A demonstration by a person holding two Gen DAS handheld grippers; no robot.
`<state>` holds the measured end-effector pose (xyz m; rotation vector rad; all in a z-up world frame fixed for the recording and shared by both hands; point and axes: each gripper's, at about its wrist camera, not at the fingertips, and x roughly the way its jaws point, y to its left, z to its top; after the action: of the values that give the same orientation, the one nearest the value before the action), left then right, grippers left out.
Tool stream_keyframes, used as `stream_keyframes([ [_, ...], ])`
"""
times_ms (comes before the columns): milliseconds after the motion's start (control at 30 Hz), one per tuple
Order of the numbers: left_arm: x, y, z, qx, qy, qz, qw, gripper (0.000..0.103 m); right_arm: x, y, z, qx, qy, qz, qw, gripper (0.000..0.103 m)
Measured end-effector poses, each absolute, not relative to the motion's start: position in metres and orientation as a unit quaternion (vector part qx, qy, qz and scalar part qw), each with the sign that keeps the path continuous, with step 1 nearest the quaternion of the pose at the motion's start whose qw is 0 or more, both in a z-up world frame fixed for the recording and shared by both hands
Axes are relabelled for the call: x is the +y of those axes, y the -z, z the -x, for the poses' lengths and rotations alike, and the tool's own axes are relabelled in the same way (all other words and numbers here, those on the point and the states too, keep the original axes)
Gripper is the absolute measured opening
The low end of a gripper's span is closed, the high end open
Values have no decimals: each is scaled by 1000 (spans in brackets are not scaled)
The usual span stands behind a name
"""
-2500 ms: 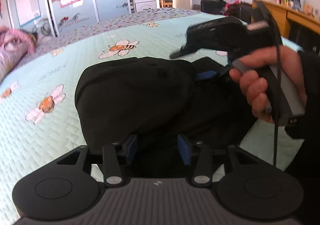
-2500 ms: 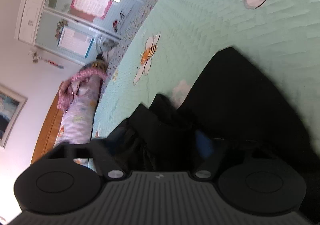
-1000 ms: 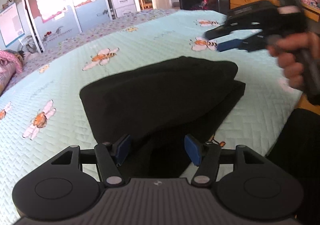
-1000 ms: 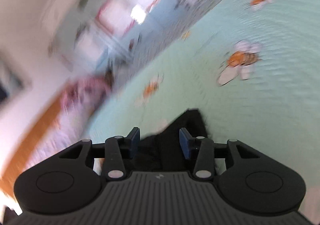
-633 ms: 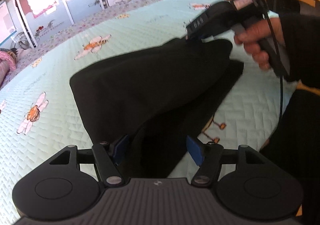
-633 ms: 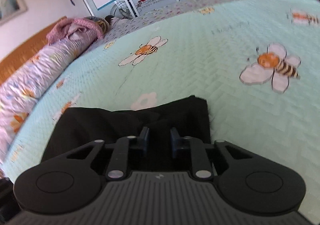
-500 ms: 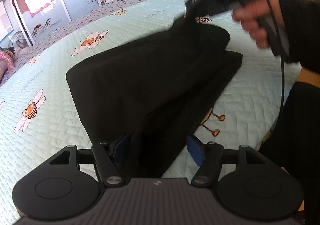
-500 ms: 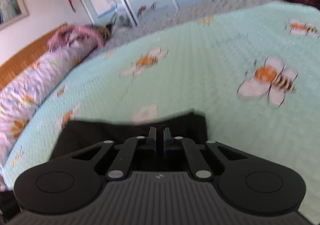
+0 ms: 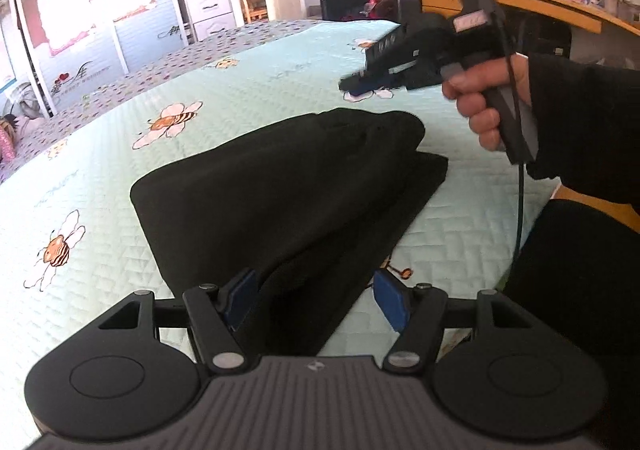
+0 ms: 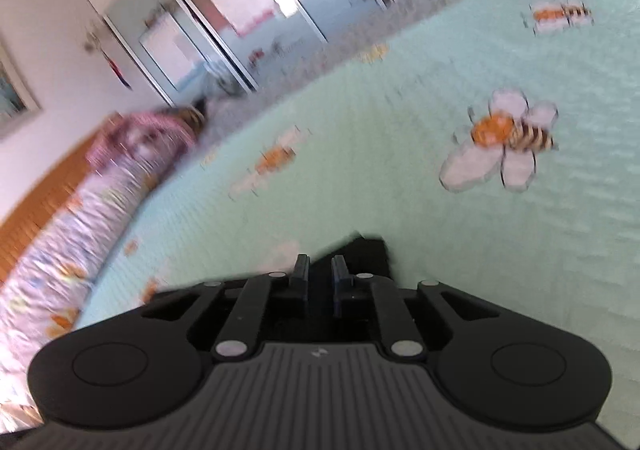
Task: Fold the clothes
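Black garment (image 9: 280,186) is lying mostly folded on the bed (image 9: 280,62); left gripper (image 9: 316,300) is gaping, right gripper (image 10: 319,278) is opening empty; tidying remains.

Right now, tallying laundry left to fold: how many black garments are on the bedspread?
1. The black garment lies folded on the bee-print bedspread, toward the person's side; its layers could hide another piece.
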<state>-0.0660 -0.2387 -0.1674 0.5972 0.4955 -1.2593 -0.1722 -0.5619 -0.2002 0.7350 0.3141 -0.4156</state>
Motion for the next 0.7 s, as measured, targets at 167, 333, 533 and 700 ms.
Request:
stream_keyframes([
  [167,-248,176,66,215,559,-306,740,67,-548,193,144,201,160,-309,916,15],
  [333,-258,202,64,261,549,-338,719,69,-562,227,116,263,170,-289,905,0],
  [533,-241,192,81,224,567,-338,717,75,-529,184,146,192,146,-287,927,16],
  [700,-244,195,79,240,568,-351,705,76,-458,183,140,240,53,-205,947,43],
])
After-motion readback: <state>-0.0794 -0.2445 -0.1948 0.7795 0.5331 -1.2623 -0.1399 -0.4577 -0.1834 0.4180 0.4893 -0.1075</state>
